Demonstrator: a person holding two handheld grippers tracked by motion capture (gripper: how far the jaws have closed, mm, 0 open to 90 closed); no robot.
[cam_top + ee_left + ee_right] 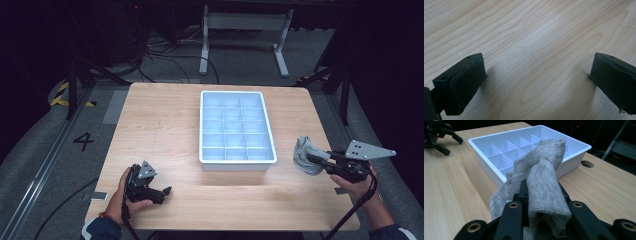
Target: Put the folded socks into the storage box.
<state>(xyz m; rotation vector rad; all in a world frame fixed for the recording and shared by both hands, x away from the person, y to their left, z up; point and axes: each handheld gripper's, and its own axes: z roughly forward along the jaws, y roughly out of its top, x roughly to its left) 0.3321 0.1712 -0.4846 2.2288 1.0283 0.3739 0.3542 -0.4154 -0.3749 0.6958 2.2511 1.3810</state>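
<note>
At the left of the high view, the person's left hand [131, 192] rests on the wooden table [165, 130] near its front edge, holding the left gripper [162, 192], which lies low on the wood and points toward the middle of the table. In the left gripper view its two black jaws stand spread wide apart, with bare wood grain between them and nothing held.

In the middle of the table, toward the far side, sits a white tray [236, 165] divided into many small square compartments; those that can be seen into look empty.

To the right of the tray, the right gripper [314, 159] is held above the table's right edge by the person's right hand [352, 182]. Its jaws are pressed together on a grey sock [306, 156], pinching it. The sock hangs bunched from the jaws, just beside the tray's front right corner and off the tabletop. In the right gripper view the sock [544, 182] drapes over the closed jaws, with the tray [574, 162] behind it.
</note>
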